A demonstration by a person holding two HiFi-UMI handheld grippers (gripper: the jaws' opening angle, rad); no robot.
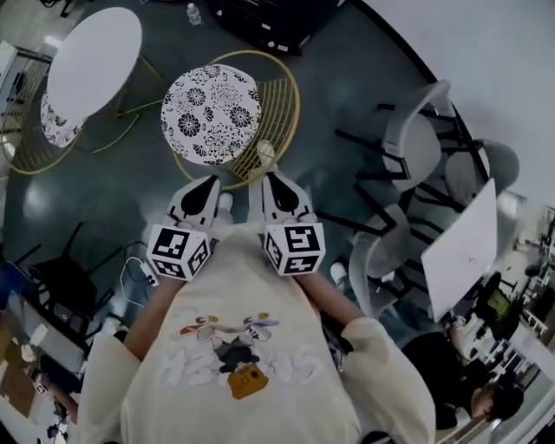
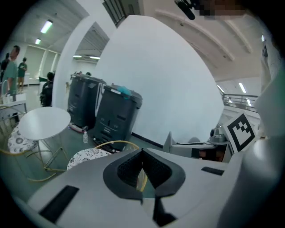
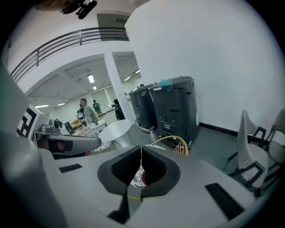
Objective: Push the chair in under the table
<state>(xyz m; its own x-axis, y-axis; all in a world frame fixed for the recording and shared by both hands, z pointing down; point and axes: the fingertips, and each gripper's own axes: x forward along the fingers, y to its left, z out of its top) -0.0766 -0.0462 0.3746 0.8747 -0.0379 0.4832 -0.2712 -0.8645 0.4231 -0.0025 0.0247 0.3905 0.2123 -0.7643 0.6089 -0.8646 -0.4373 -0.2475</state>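
Note:
A chair with a gold wire frame (image 1: 279, 108) and a black-and-white patterned cushion (image 1: 211, 114) stands on the dark floor, apart from the round white table (image 1: 94, 61) at the upper left. My left gripper (image 1: 205, 192) and right gripper (image 1: 279, 186) are side by side just short of the chair's wire back, both shut with nothing between the jaws. In the left gripper view the shut gripper (image 2: 142, 153) points past the cushion (image 2: 87, 158) toward the table (image 2: 43, 122). The right gripper (image 3: 141, 149) has the gold back (image 3: 178, 143) just beyond it.
A second patterned chair (image 1: 56, 126) is tucked at the table's left. Dark bins (image 1: 269, 22) and a water bottle (image 1: 192, 13) stand by the curved white wall. White chairs (image 1: 416, 147) cluster at the right, a black chair (image 1: 61, 277) at the left.

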